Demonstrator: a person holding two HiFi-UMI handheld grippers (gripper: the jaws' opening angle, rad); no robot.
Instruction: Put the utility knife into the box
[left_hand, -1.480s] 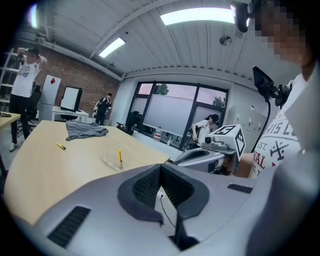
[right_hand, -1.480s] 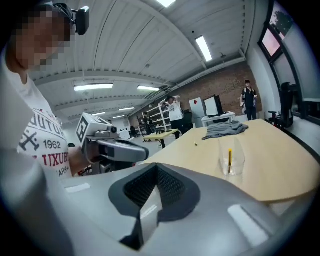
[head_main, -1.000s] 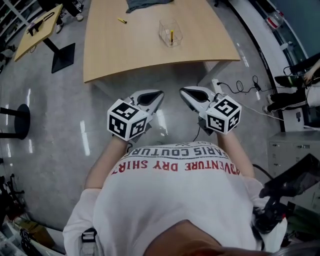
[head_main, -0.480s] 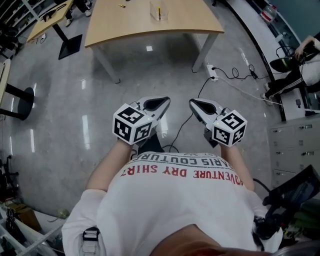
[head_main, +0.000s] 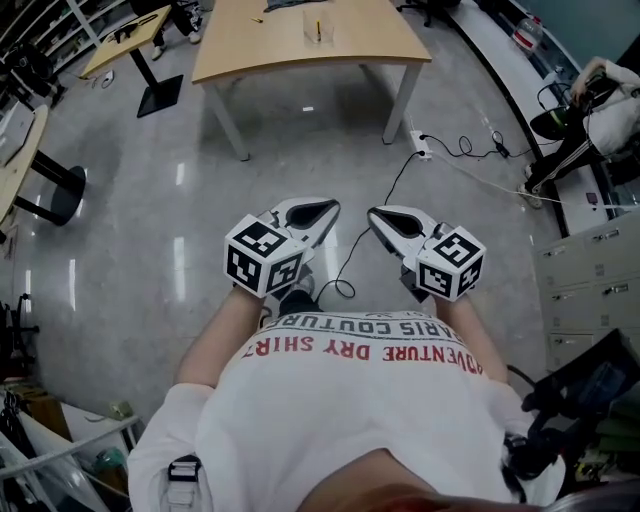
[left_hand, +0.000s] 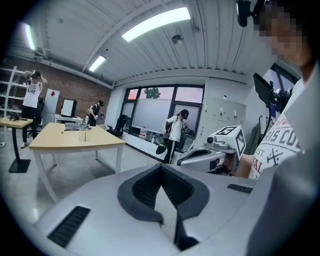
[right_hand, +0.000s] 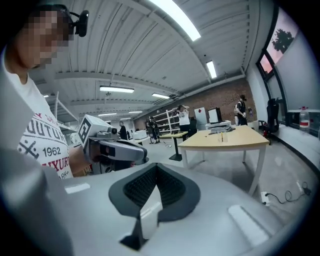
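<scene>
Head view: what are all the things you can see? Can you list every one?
Big table: one, light wood, top middle.
Clear box: one, see-through, on the big table.
Yellow stick: one, inside the box, too small to name.
Small yellow thing: one, on the big table, left of the box.
Side table: one, light wood, black foot, top left.
Power strip: one, white, on the floor.
Cabinet: one, grey, right edge.
Shirt: one, white, red letters.
Left gripper: white, shut, empty.
Right gripper: white, shut, empty.
</scene>
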